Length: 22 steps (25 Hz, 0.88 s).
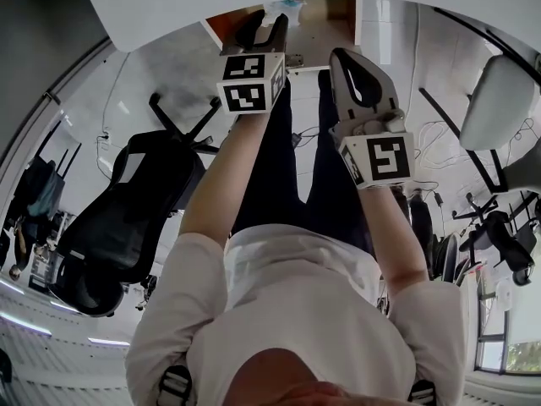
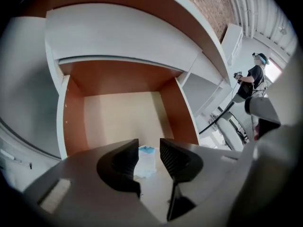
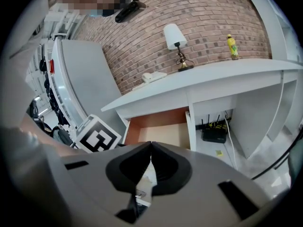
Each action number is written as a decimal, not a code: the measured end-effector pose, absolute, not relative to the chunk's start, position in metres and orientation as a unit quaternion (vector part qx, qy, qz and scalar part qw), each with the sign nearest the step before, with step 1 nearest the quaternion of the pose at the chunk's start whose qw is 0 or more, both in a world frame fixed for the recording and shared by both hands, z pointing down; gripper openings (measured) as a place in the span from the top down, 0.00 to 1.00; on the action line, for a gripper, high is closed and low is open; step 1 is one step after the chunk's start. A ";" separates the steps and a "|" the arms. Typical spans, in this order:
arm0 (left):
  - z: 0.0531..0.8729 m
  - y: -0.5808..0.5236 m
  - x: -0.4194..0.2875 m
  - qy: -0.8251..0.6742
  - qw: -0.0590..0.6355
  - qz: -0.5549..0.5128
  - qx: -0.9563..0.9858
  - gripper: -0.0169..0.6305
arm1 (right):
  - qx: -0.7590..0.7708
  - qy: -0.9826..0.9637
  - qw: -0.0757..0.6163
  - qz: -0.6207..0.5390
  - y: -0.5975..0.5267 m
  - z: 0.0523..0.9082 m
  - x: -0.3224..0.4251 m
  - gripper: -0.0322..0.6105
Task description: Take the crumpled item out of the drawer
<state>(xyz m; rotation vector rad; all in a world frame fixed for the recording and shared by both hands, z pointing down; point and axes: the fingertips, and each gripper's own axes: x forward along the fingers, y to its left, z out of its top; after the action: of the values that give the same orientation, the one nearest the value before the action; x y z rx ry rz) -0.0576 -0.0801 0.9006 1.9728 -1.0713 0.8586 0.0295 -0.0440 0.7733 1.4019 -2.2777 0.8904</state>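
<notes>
Left gripper (image 2: 149, 145) over open drawer (image 2: 71, 122), jaws apart, empty; crumpled item (image 2: 146, 162) dead ahead through gap, long axis near-to-far; right gripper (image 3: 151, 148) farther back, jaws closed.

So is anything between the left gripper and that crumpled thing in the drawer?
Nothing. The left gripper view shows the crumpled item in the gap between the left gripper's open fingers, on bare drawer floor.
</notes>
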 end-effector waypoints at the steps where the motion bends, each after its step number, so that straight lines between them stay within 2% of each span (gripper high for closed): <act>1: 0.909 -0.079 -0.057 -0.411 0.363 0.346 0.762 0.74 | 0.491 -0.797 0.160 0.313 -0.044 0.774 0.031 0.96; 7: 0.950 -0.079 -0.060 -0.393 0.383 0.399 0.735 0.69 | 0.496 -0.795 0.151 0.315 -0.048 0.773 0.038 0.96; 22: 1.003 -0.073 -0.067 -0.379 0.408 0.469 0.685 0.69 | 0.494 -0.793 0.151 0.323 -0.049 0.780 0.045 0.96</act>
<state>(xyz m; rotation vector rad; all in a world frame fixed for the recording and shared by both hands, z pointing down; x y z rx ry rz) -0.0674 -0.0730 1.0032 1.7268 -0.9562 1.1829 0.0450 -0.0487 0.7801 1.4191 -2.2760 0.9278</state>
